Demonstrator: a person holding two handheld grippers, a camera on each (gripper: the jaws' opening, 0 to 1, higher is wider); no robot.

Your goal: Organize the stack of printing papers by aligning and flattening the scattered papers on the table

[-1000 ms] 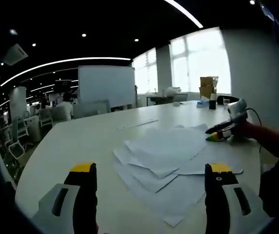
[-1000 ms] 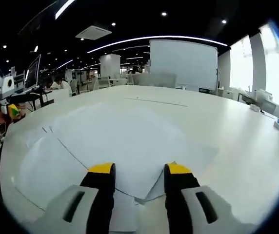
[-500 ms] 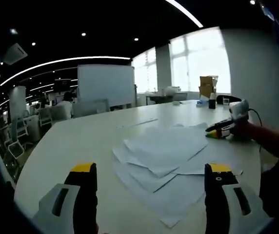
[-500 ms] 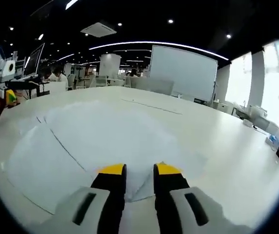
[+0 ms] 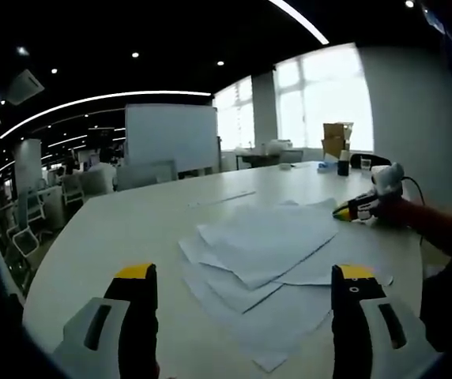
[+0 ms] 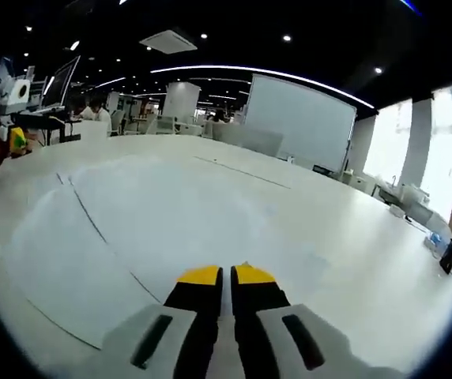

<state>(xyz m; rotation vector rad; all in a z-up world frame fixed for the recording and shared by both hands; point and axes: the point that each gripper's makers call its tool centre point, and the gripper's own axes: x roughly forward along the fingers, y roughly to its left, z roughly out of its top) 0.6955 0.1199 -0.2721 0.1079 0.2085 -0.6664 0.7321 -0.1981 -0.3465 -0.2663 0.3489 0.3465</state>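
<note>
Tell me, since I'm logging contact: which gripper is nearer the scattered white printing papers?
Right. The right gripper is pinched on the scattered white printing papers' far corner; the left gripper hovers open at the near edge, apart.

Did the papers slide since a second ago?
Yes. In the left gripper view the papers slid toward the right gripper, against the still table, as its jaws shut on a corner.

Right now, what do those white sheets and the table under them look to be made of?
The sheets look like thin matte printer paper: flat, sharp-cornered, overlapping loosely. The table seems a smooth, hard white top, perhaps laminate, with a faint sheen; its exact material is unclear.
</note>
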